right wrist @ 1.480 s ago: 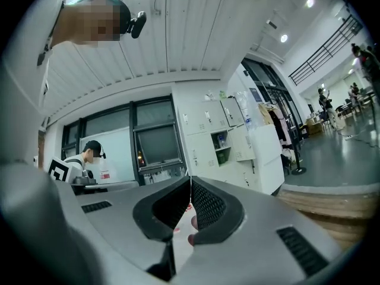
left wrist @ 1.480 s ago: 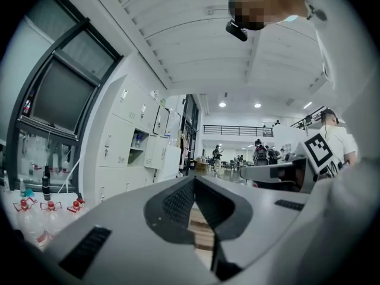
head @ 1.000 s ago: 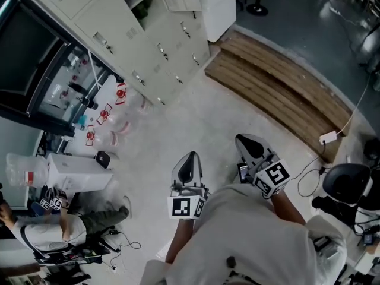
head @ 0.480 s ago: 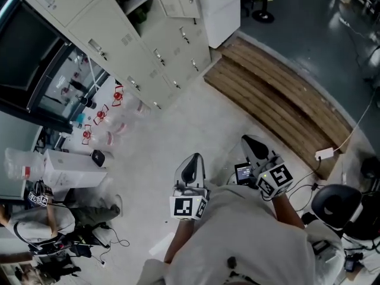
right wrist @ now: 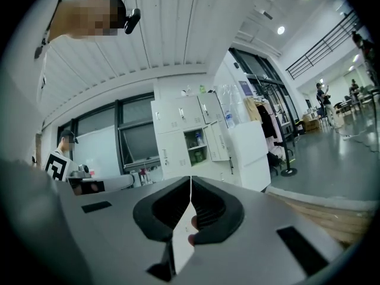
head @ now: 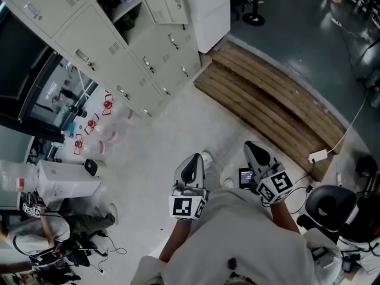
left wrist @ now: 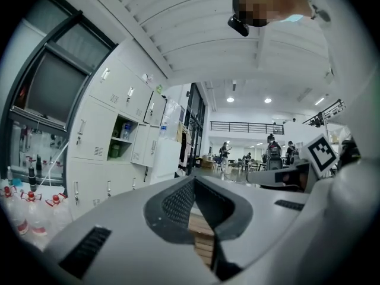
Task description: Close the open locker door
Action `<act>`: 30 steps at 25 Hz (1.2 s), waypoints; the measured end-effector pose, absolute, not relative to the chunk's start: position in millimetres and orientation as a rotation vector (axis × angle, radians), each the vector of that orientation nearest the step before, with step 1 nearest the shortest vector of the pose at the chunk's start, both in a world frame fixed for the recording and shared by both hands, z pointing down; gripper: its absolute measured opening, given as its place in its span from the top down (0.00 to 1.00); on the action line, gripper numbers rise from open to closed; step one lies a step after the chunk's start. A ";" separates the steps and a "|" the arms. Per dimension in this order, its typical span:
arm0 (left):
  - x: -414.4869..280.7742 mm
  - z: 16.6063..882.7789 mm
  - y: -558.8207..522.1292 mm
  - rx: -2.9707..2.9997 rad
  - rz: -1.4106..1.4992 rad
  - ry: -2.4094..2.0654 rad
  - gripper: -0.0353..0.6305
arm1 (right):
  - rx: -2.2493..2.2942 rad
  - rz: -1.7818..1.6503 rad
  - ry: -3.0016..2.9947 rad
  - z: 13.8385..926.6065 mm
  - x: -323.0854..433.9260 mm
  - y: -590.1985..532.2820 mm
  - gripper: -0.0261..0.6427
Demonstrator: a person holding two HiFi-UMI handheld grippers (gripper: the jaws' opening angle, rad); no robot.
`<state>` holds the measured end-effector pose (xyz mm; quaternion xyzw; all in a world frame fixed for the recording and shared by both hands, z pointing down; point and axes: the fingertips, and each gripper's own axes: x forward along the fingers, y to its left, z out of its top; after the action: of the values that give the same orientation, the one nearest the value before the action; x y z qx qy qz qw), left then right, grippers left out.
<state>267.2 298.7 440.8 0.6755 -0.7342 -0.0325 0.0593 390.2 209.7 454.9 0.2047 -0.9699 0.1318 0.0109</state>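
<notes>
The grey lockers [head: 119,52] stand at the upper left in the head view. One compartment [head: 116,2] is open, with bottles inside, and its door [head: 166,2] is swung out to the right. My left gripper [head: 191,160] and right gripper [head: 254,148] are held side by side close to my body, far from the lockers, both shut and empty. In the left gripper view the jaws [left wrist: 193,181] meet, and the open compartment [left wrist: 120,138] lies ahead on the left. Past the shut jaws [right wrist: 190,180] in the right gripper view is the open compartment [right wrist: 196,146], straight ahead.
A wooden slat platform [head: 267,105] lies on the floor to the right of the lockers, beside a white cabinet [head: 208,10]. Bottles with red tags [head: 92,123], a white box [head: 62,180] and a crouching person [head: 35,236] are at the left. A black stool [head: 329,203] and cables are at the right.
The head view has shifted, so more of the lockers and the open compartment shows. Both grippers stay shut and keep their place in front of my body.
</notes>
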 end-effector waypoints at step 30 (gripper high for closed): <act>79.3 426.4 107.4 2.135 -0.134 -2.221 0.94 | 0.587 0.355 -3.025 439.8 193.0 43.1 0.92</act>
<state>79.3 107.4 426.4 0.6922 -0.7198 -0.0433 0.0289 193.0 43.1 439.8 0.1892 -0.9750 0.1145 0.0200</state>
